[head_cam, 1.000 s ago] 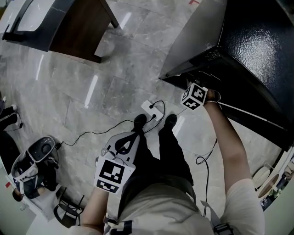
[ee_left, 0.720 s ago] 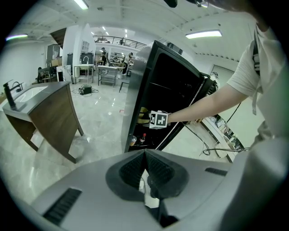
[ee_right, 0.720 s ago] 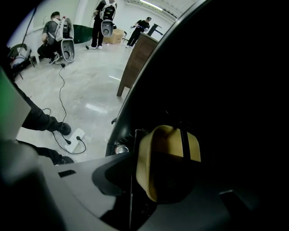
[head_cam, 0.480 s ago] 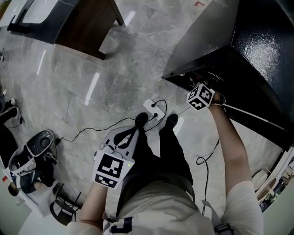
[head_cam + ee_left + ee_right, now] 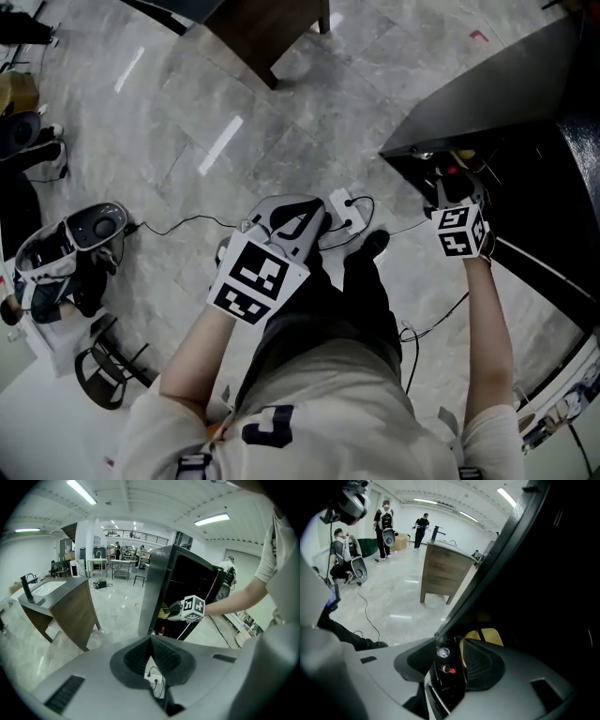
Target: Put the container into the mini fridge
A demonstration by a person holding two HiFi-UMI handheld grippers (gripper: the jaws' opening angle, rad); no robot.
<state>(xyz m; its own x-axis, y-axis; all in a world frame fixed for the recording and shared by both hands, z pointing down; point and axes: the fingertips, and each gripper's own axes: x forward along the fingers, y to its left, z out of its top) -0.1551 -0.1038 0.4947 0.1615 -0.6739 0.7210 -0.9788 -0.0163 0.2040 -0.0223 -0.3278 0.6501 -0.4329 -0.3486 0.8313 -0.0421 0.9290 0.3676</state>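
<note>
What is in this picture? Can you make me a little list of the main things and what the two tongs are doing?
person: standing, one pair of tongs in each hand
floor: shiny grey tiles
left tongs: shut, empty, held low over the legs
right tongs: apart, nothing gripped, tips at the fridge opening
fridge: black inside, standing open
yellow container: in the dark opening, just past the right tongs
power strip: white, on the floor by the feet, black cable plugged in
</note>
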